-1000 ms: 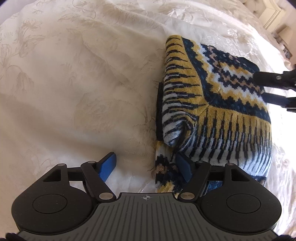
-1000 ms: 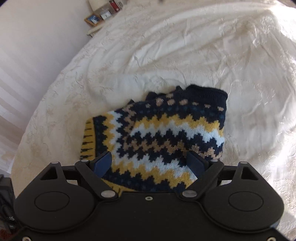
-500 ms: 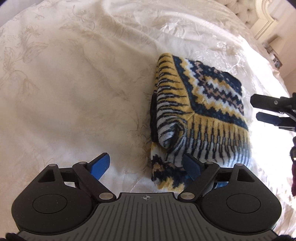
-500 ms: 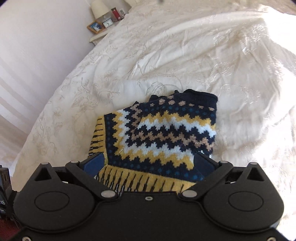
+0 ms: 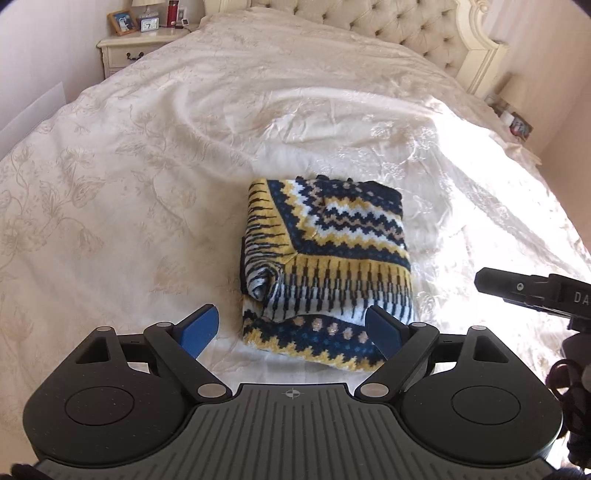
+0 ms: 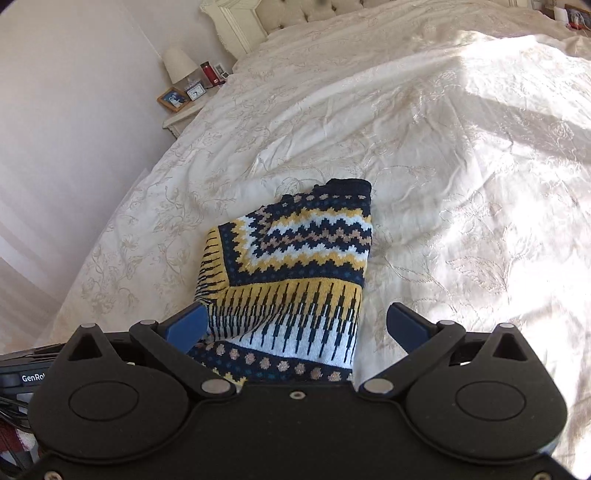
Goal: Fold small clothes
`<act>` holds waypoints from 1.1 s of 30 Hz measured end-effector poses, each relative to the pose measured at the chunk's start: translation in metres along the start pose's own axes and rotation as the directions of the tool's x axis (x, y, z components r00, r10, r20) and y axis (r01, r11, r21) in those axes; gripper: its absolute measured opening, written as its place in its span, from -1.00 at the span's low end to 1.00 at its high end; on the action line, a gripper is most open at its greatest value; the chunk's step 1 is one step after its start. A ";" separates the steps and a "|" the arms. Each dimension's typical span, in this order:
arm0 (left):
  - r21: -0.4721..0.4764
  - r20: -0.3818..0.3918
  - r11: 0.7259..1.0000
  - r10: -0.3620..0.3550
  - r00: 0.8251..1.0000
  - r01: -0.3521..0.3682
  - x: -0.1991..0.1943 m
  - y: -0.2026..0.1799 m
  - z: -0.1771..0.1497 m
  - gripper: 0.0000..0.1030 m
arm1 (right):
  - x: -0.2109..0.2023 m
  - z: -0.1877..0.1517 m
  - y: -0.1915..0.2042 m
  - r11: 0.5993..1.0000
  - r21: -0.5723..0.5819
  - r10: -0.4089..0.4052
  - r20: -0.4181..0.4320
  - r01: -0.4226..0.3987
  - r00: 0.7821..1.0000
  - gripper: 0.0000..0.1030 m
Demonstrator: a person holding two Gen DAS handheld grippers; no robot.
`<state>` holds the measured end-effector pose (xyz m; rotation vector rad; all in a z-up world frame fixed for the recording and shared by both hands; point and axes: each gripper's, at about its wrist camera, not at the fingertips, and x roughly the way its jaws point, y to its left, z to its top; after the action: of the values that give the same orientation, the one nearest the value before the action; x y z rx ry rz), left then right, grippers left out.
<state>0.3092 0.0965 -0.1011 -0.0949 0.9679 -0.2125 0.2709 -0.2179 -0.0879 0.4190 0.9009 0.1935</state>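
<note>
A small knitted sweater [image 5: 325,254] in navy, yellow and white zigzags lies folded into a compact rectangle on the cream bedspread [image 5: 147,166]. My left gripper [image 5: 291,330] hovers open above its near edge, blue pads spread wide and holding nothing. Seen from the right wrist, the same sweater [image 6: 295,266] lies just beyond my right gripper [image 6: 295,326], which is open and empty too. The right gripper's black body [image 5: 532,293] pokes in at the right edge of the left wrist view, beside the sweater and apart from it.
A tufted headboard [image 5: 388,22] runs along the far end of the bed. A bedside table [image 5: 133,48] with a clock, a photo frame and a red bottle stands at the far left. Another nightstand with frames [image 5: 513,122] is at the far right. Wrinkled bedspread surrounds the sweater.
Both grippers have pulled back and up from the sweater, so it looks smaller and more of the bed shows. The right gripper has left the sweater's side. The sweater has stayed folded.
</note>
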 end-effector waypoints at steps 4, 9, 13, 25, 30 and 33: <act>0.004 0.002 1.000 -0.011 1.000 0.011 0.001 -0.003 -0.004 0.68 | -0.006 -0.003 -0.009 0.999 0.031 0.032 -0.004 -0.031 0.999 0.99; -0.022 -0.032 0.998 -0.053 0.998 0.052 0.022 0.006 -0.007 0.68 | 0.005 0.001 -0.019 0.997 0.058 0.048 -0.029 -0.046 0.998 0.99; -0.029 -0.064 0.997 -0.067 0.996 0.066 0.048 0.016 -0.007 0.68 | 0.032 0.010 -0.026 0.996 0.071 0.057 -0.066 -0.052 0.996 0.99; -0.063 -0.170 0.990 -0.135 0.976 0.126 0.131 0.045 -0.005 0.68 | 0.148 0.053 -0.045 0.993 0.086 0.094 -0.189 -0.078 0.977 0.99; -0.113 -0.215 0.976 -0.208 0.954 0.187 0.159 0.047 -0.006 0.87 | 0.183 0.057 -0.051 0.987 0.112 0.142 -0.242 -0.118 0.960 0.99; -0.123 -0.219 0.968 -0.241 0.946 0.218 0.167 0.045 -0.005 0.98 | 0.196 0.055 -0.053 0.978 0.138 0.188 -0.261 -0.156 0.947 1.00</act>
<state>0.4032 0.1036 -0.2467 -0.2781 1.2013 -0.3982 0.4338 -0.2153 -0.2216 0.5899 1.1516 0.3676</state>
